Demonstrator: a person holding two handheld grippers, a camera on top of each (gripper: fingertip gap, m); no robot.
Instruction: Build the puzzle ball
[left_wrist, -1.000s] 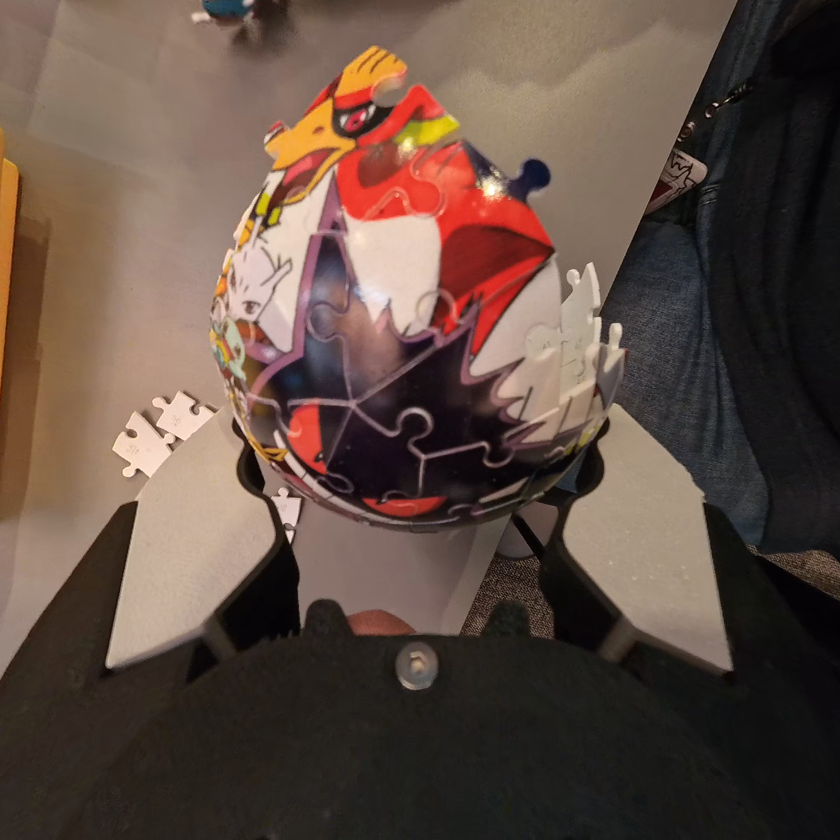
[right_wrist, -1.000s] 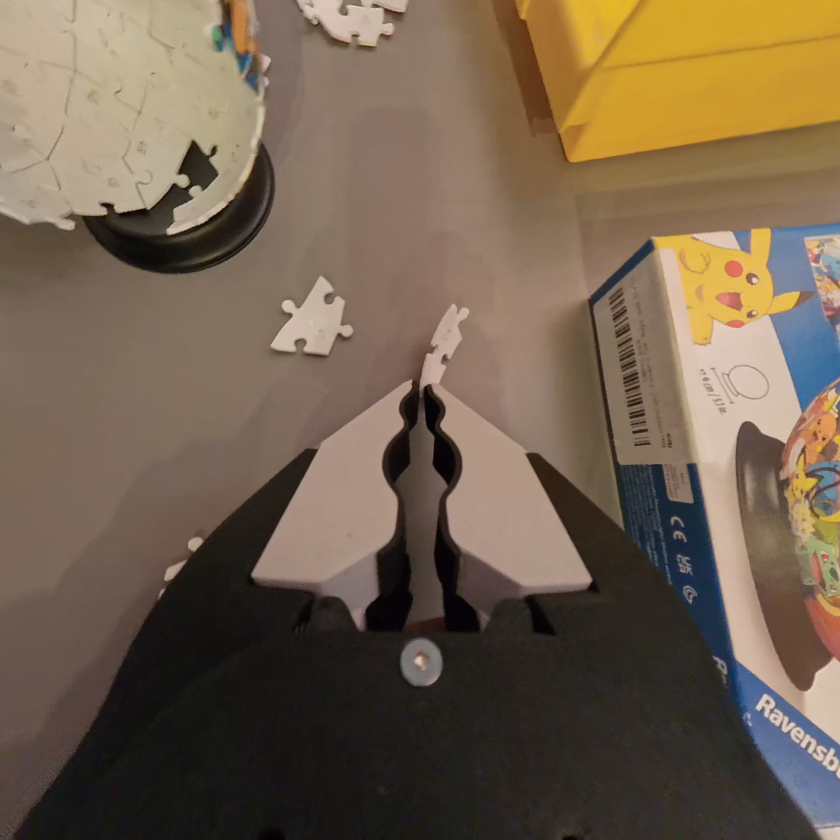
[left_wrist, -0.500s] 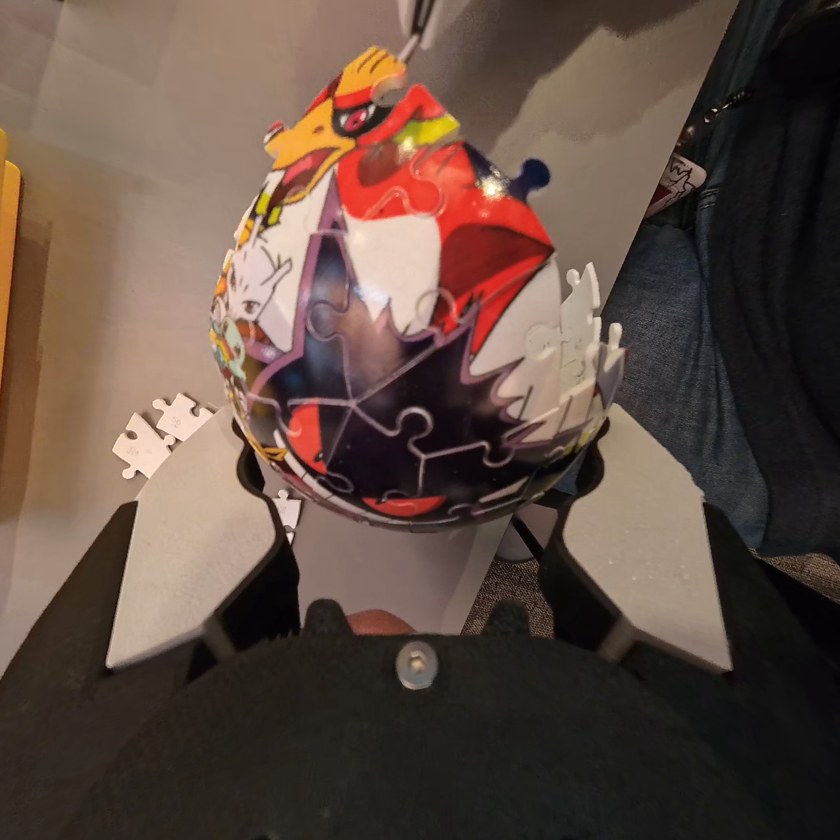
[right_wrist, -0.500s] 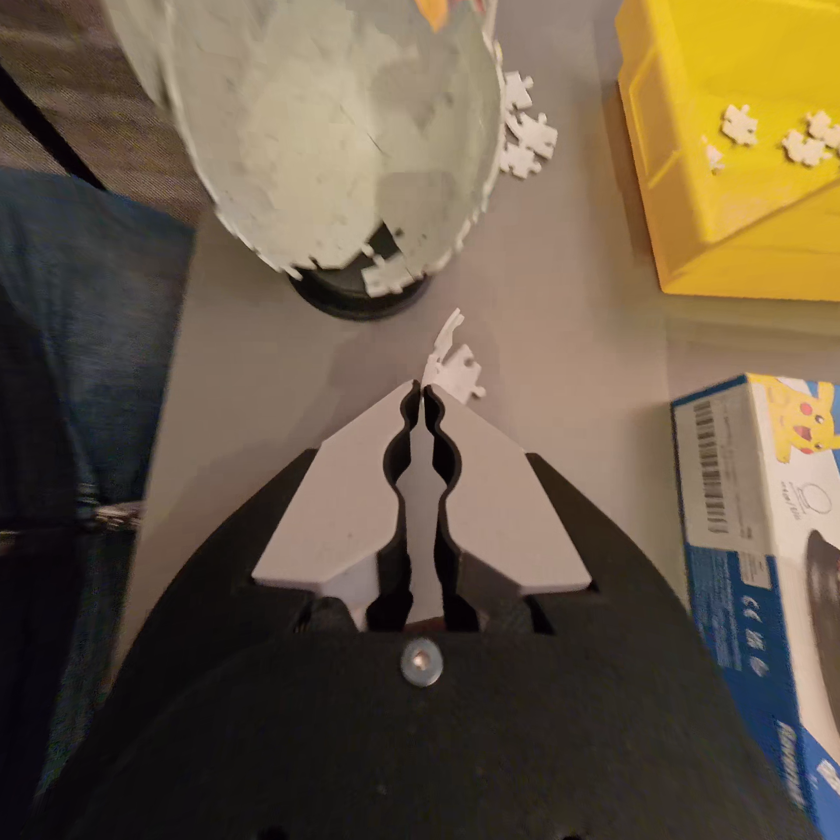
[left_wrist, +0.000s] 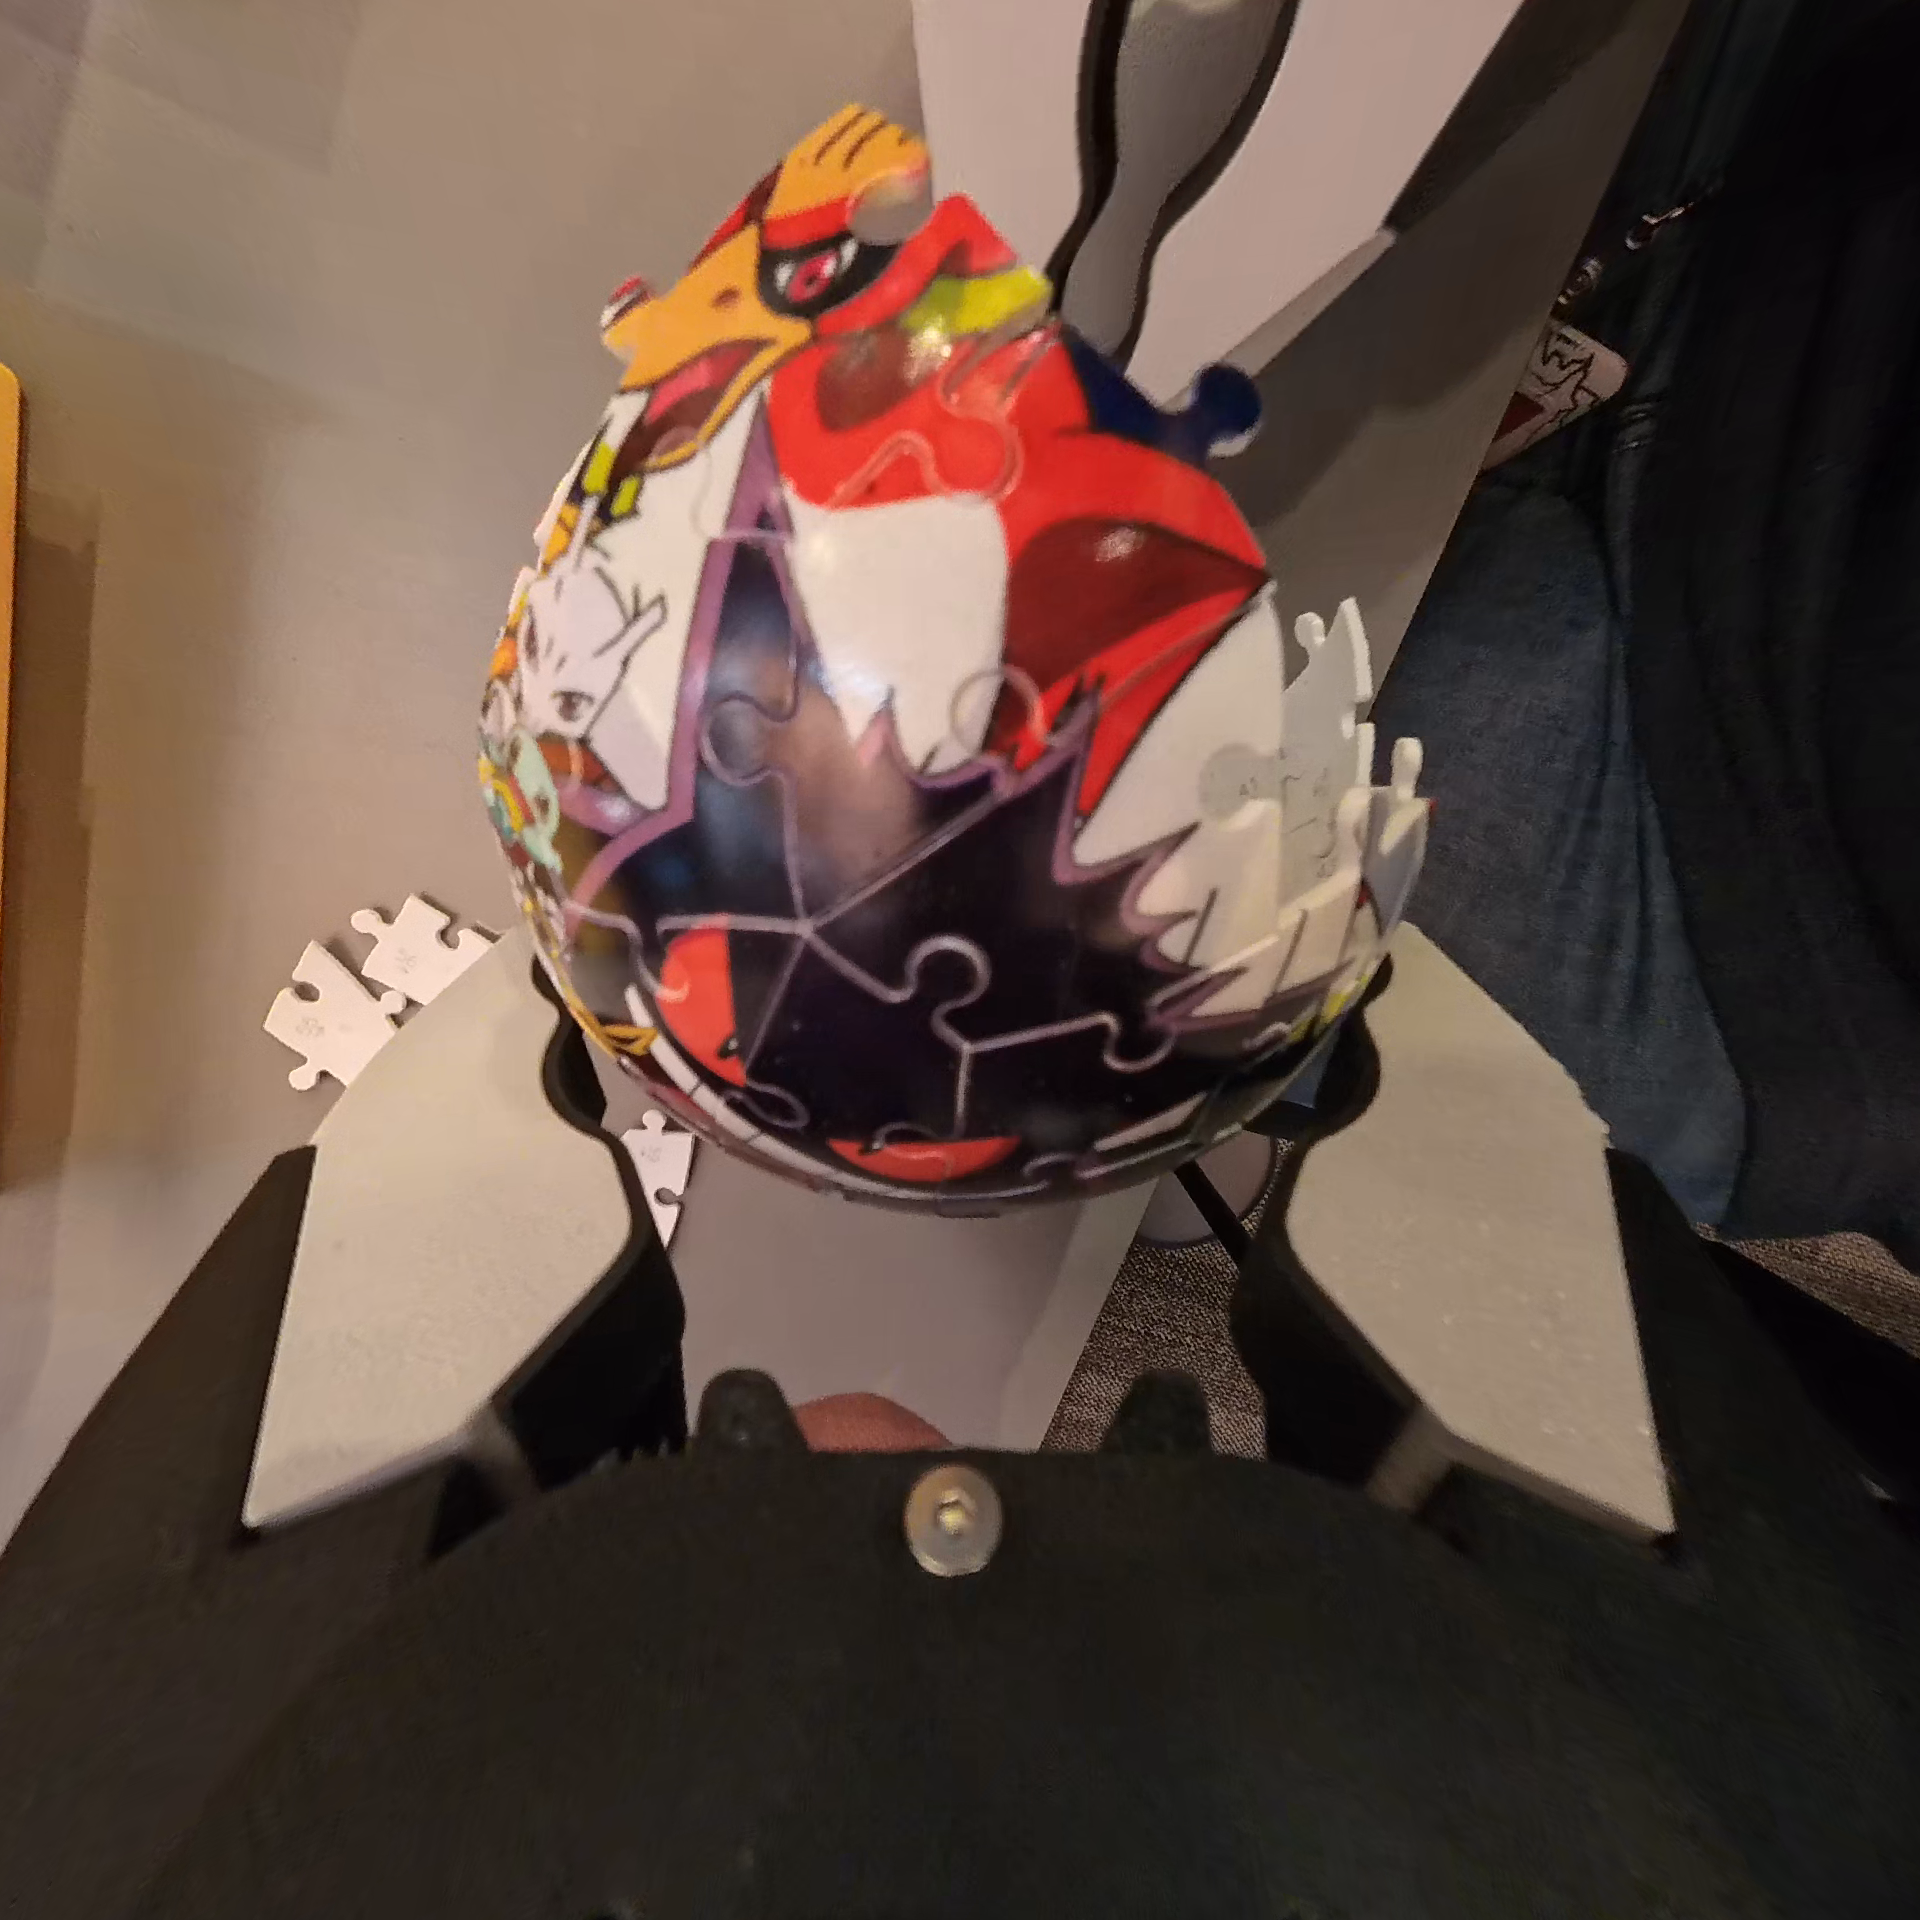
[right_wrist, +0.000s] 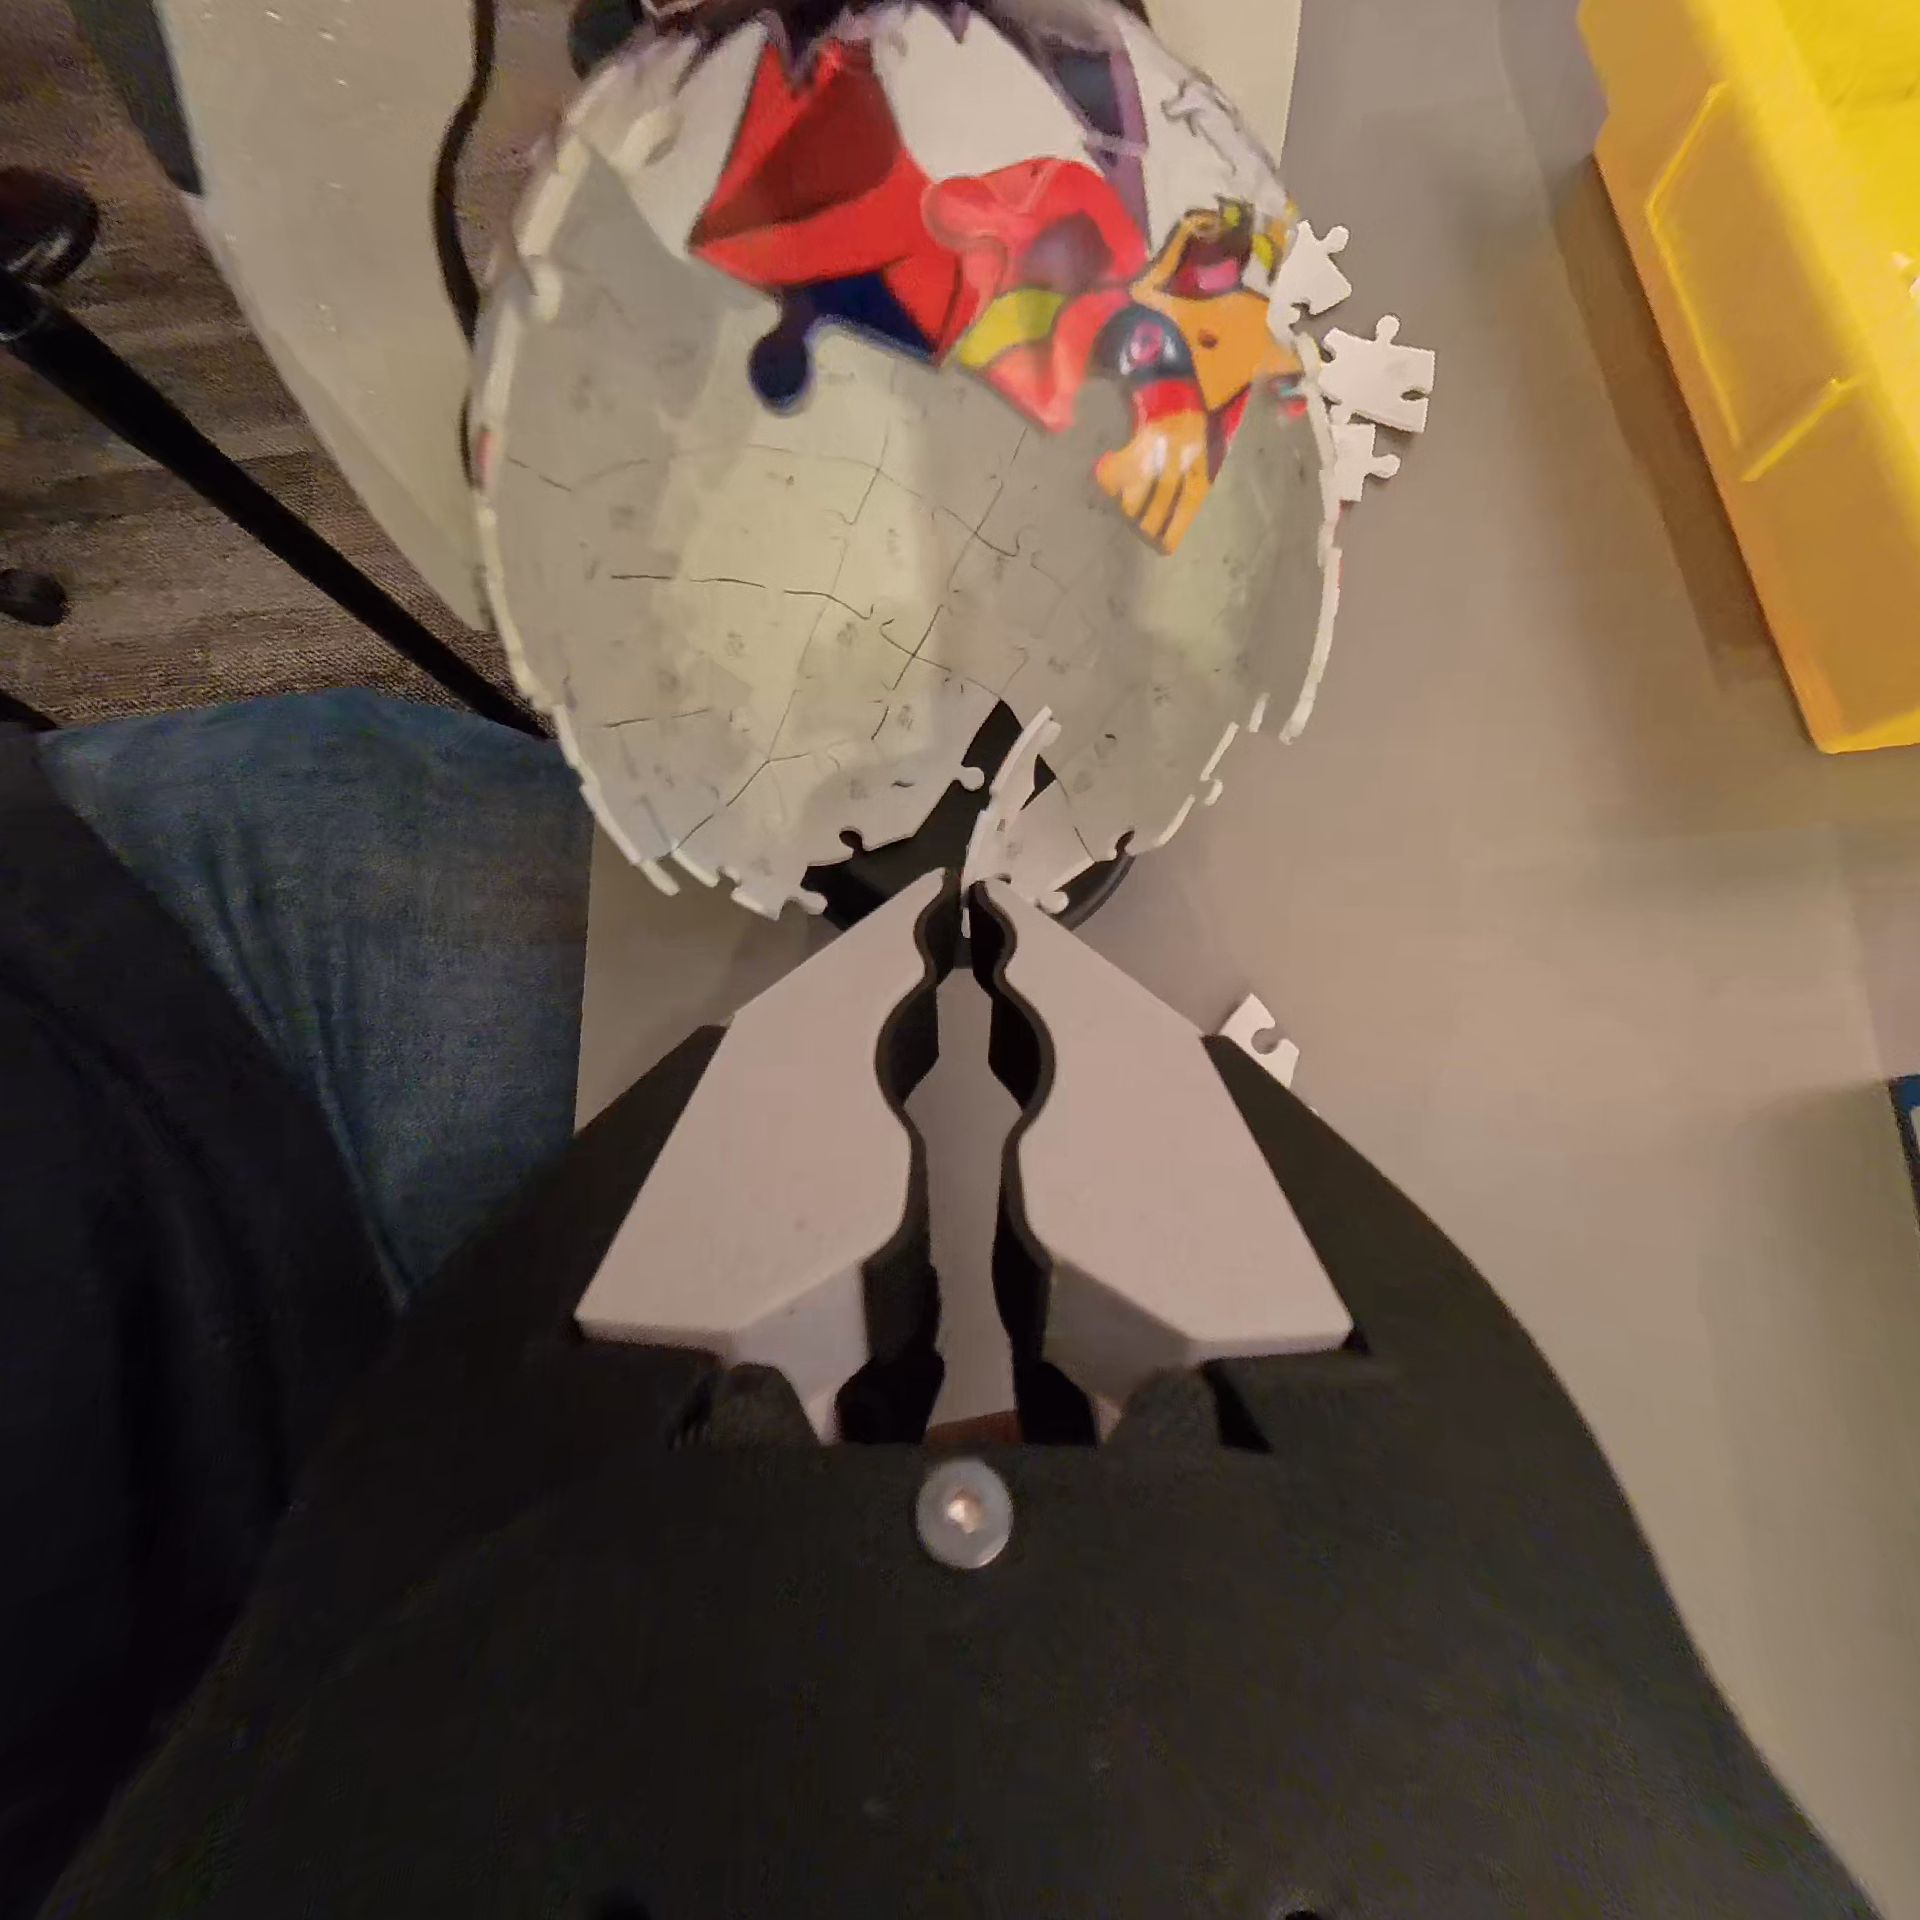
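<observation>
The right gripper (right_wrist: 958, 894) has come in from the open worktop (right_wrist: 1558, 1039) to the half-built shell within the last second, its fingers (right_wrist: 1101, 1049) pinched narrow on a single white puzzle piece (right_wrist: 1003, 826); the piece stands edge-on at the fingertips, right against the ragged lower rim of the puzzle ball (right_wrist: 831, 582), in front of the black stand (right_wrist: 1091, 894) under it. A second ago that same piece hung over bare worktop beside a loose one; now it sits at the gap, so the carry looks finished and the fitting is what remains (whether any tab has seated yet I cannot tell). One loose piece (right_wrist: 1262, 1029) lies just beside the right finger; further off, a yellow bin (right_wrist: 1766, 416) stands at the edge.

From the other side, the left gripper (left_wrist: 961, 1029) has not shifted; its fingers (left_wrist: 447, 1195) are spread wide around the lower part of the puzzle ball (left_wrist: 894, 727), bracing it, though contact is hard to confirm. Two loose white pieces (left_wrist: 364, 987) lie left of it; beyond the ball's open top the right gripper (left_wrist: 1164, 135) now fills the background. My reading: pressing the piece home will need the left hold to stay firm.
</observation>
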